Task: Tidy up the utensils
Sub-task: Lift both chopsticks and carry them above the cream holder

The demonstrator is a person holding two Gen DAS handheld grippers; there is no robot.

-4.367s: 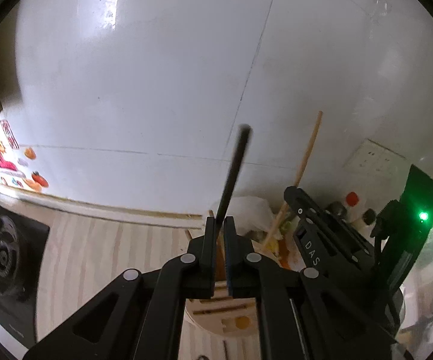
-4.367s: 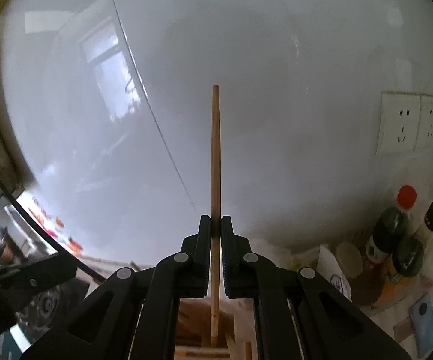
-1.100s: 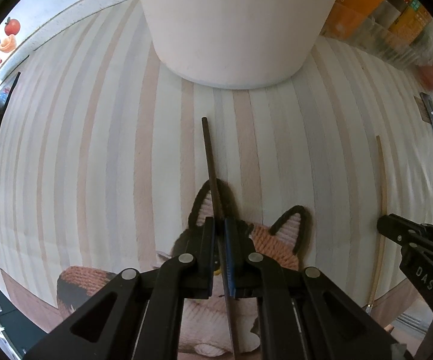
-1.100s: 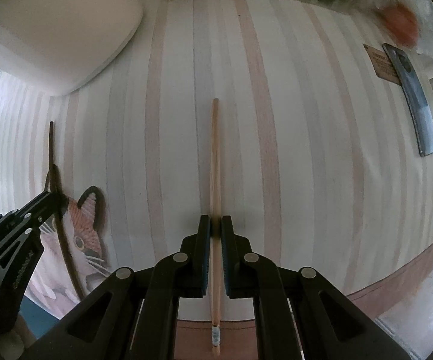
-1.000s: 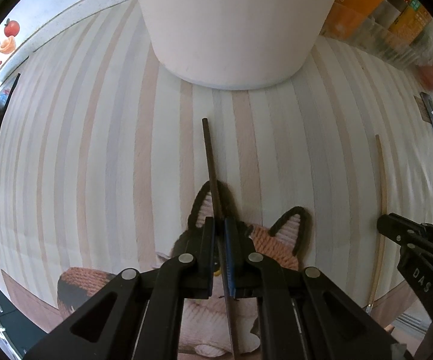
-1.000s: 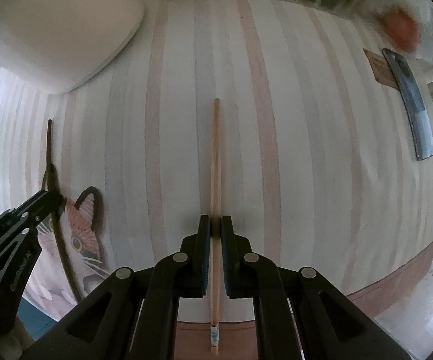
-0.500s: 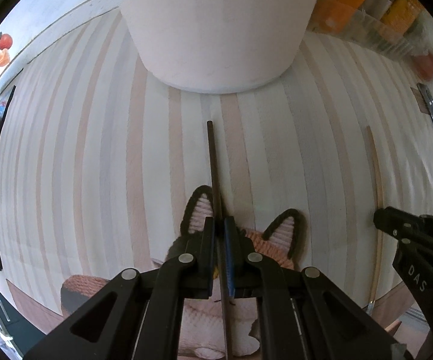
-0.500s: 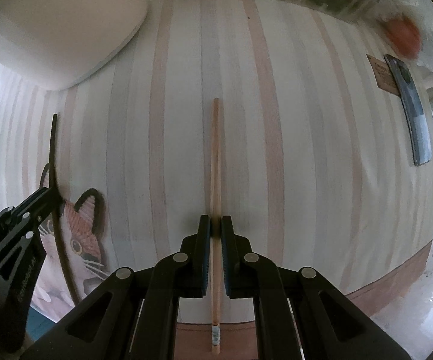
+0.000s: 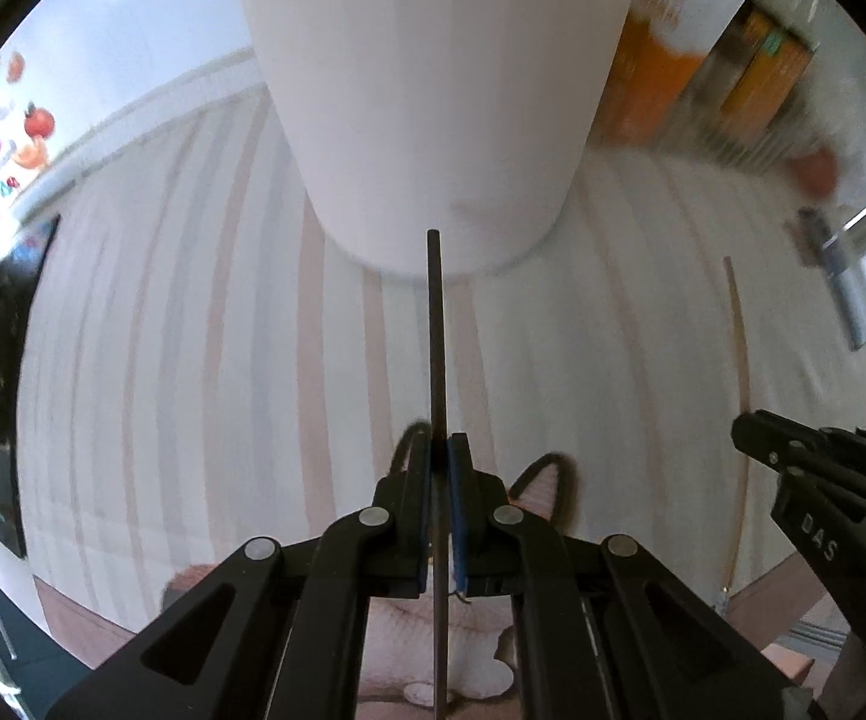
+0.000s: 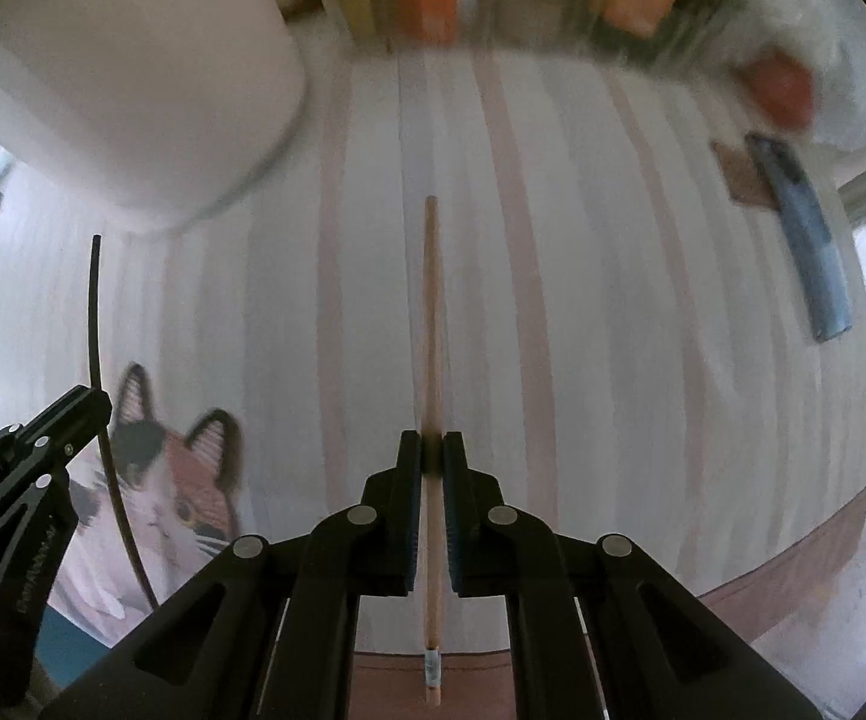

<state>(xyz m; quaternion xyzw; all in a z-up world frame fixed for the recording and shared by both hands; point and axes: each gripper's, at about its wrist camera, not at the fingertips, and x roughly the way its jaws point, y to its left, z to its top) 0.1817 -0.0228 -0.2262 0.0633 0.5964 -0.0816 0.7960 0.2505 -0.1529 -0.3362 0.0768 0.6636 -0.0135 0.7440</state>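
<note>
Here both hand-held grippers hang over a striped tablecloth (image 10: 583, 300) on the table. Left hand-held gripper (image 9: 440, 450) is clamped on a black chopstick (image 9: 436, 330); the stick runs straight forward between the jaws, its tip reaching the base of the white container (image 9: 433, 90), and its rear end passes back under the gripper body. Right hand-held gripper (image 10: 431, 450) is clamped on a wooden chopstick (image 10: 430, 312), which also points straight ahead, with its lower end poking out below the jaws over the cloth's brown border.

Left wrist view only: the container fills the top centre, close ahead; colourful stickers (image 9: 7, 138) on the wall at far left; orange boxes (image 9: 655, 78) behind the container, blurred. The right gripper body shows at the right edge with the wooden stick rising from it.

Right wrist view only: the full printed cat face (image 10: 163, 480) on the cloth, lower left, where the left view shows just the ears; a blue flat object (image 10: 805, 234) at the right beside a brown card (image 10: 739, 180); a red blurred item (image 10: 781, 90) above. The left gripper sits at the lower left with the black stick arching up from it, well apart from the wooden one. The white container is at upper left.
</note>
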